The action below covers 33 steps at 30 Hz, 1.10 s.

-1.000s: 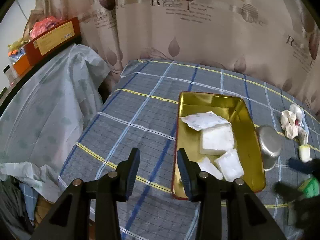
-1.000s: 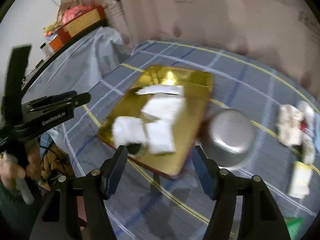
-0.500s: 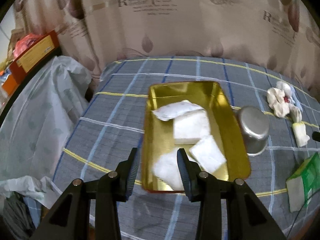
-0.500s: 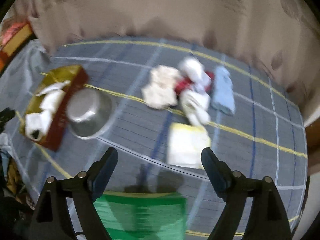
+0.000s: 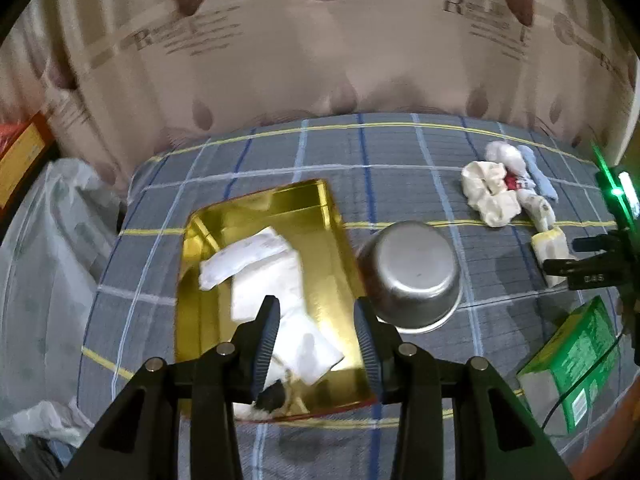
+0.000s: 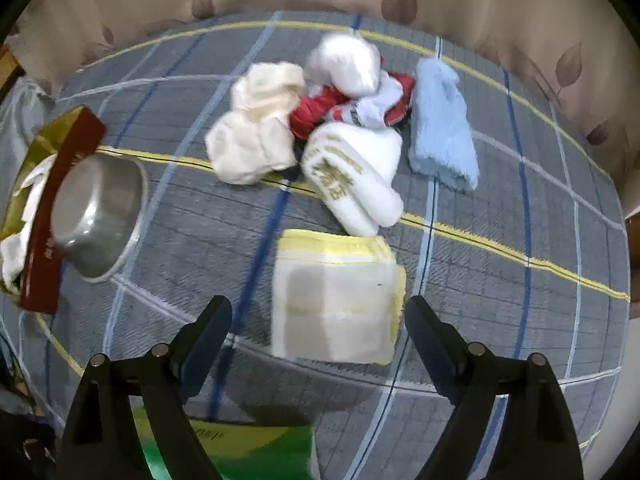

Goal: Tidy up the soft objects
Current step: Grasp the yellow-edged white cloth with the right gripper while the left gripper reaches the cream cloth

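A: Right gripper (image 6: 316, 332)?
B: Jaws wide apart, nothing clamped. Folded yellow-edged cloth (image 6: 336, 300) lies flat on the plaid cover (image 6: 500, 208) between the fingers and just ahead of them, pads not touching it.

A: Beyond that cloth?
B: White slipper (image 6: 352, 176) directly past it, touching the cloth's far edge as far as I can tell. Cream bundle (image 6: 256, 136) ahead-left, red fabric (image 6: 316, 110) and a white wad (image 6: 348, 64) farther ahead in the same heap. Light blue towel (image 6: 442, 128) ahead-right, just beside the slipper.

A: Left gripper (image 5: 316, 344)?
B: Jaws apart, gripping nothing. It hangs over the near end of the gold tray (image 5: 312, 208). White packets (image 5: 272, 276) lie in the tray, right under and ahead of the fingers; blurred, so count unclear.

A: Near the tray?
B: Upturned steel bowl (image 5: 412, 272) just right of the fingertips, against the tray's right wall. Green box (image 5: 576, 364) far right, near edge. Soft pile sits well ahead-right.
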### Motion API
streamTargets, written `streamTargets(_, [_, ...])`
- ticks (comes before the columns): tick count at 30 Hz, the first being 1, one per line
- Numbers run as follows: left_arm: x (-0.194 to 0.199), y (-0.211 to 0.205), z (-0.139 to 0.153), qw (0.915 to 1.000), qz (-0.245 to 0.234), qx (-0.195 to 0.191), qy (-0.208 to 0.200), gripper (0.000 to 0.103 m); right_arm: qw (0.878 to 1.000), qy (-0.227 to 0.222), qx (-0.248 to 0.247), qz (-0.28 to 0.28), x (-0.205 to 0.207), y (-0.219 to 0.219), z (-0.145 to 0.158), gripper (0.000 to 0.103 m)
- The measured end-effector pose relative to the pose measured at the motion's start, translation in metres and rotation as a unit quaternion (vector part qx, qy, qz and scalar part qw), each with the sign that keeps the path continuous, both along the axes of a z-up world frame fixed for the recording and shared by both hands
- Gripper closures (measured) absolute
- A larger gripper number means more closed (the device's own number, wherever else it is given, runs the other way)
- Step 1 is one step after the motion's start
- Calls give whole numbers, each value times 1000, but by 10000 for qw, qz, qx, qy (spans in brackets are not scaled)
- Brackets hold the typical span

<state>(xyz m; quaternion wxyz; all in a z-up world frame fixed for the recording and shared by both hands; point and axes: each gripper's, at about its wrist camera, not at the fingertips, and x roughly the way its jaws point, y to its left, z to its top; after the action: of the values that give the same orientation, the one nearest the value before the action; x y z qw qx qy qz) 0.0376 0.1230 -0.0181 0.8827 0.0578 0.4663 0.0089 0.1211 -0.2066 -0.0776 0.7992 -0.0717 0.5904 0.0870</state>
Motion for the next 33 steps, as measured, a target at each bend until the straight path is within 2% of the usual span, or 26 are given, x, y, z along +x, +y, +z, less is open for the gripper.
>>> streamTargets(5, [12,-26,-1,9995,-302,31,60,64,9998,200,-66,-62,9,-2,-16,17])
streamTargets(10, [25,-56,-5,9979,-623,133,102,64,9998,211,-30,-46,10,-3,-25,18])
streamTargets(12, [33,-68,-9,9970,-747,81,173,64,9998,213,12,-57,11,-4,-26,29])
streamTargets(16, [49,-91,-17,9955,-907,-15,287,64,9996,223,107,-101,13,-10,-28,35])
streamTargets(24, [79,-135,-25,9925,-1144,-82,434,64,9987,44,501,-97,1,-36,-15,40])
streamTargets(29, [105,-155,-27,9912,-1128,-473,515,64,9985,-201,502,-133,-12,-50,0,40])
streamTargets(33, [127,-168,-30,9910,-1044,-607,581,64,9972,-407,572,-255,-24,-68,17,40])
